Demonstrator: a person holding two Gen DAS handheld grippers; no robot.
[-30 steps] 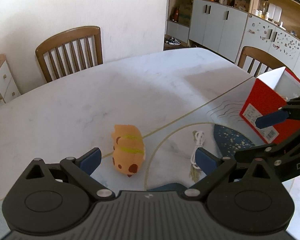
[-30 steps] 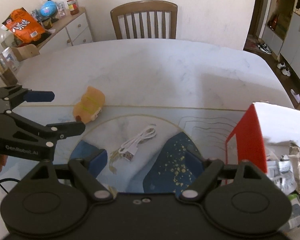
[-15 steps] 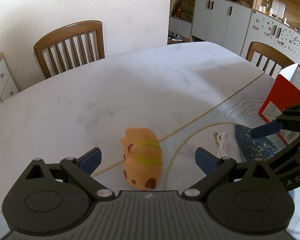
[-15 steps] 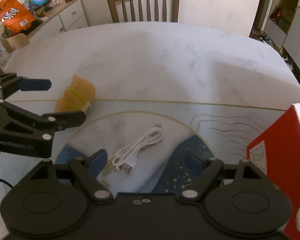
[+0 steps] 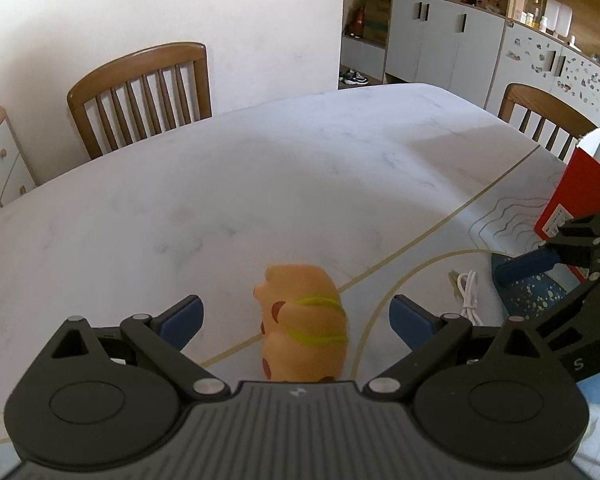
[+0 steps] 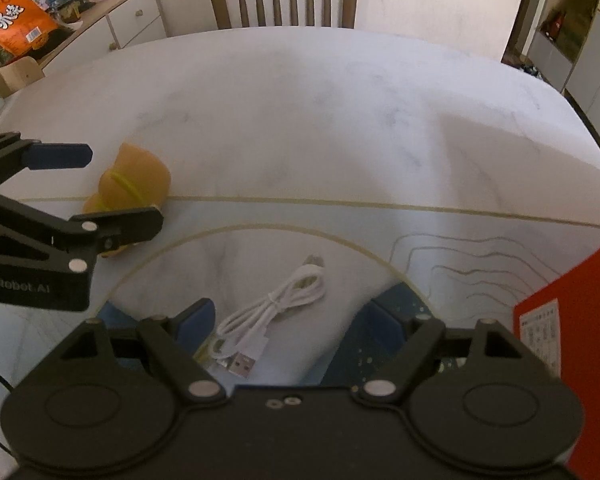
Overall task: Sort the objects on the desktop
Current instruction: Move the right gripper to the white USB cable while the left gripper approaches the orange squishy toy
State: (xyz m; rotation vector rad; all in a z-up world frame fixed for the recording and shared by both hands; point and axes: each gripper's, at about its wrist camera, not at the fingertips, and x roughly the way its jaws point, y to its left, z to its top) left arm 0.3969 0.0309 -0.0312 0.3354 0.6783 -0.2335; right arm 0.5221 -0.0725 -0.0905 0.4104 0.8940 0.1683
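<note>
L gripper point(image 5: 296, 316) spread, straddling orange toy point(image 5: 304, 332) on table point(image 5: 260, 184) | R gripper point(image 6: 288, 320) spread over white cable point(image 6: 276, 308) | red box point(image 6: 572, 320) at right | nothing grasped; both items left to sort

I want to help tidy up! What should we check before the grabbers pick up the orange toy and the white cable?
1. Left gripper open wide enough for the orange toy: ok, a blue finger stands apart on each side of it.
2. Toy centred between the fingers: ok in the left wrist view.
3. Right gripper open around the white cable: ok, the bundle lies between its fingers.
4. Cable still tied together: ok, a tie shows at its middle.
5. The two grippers keep apart: ok, a gap shows between them.
6. Room in the red box for both: cannot tell, its inside is hidden.
</note>
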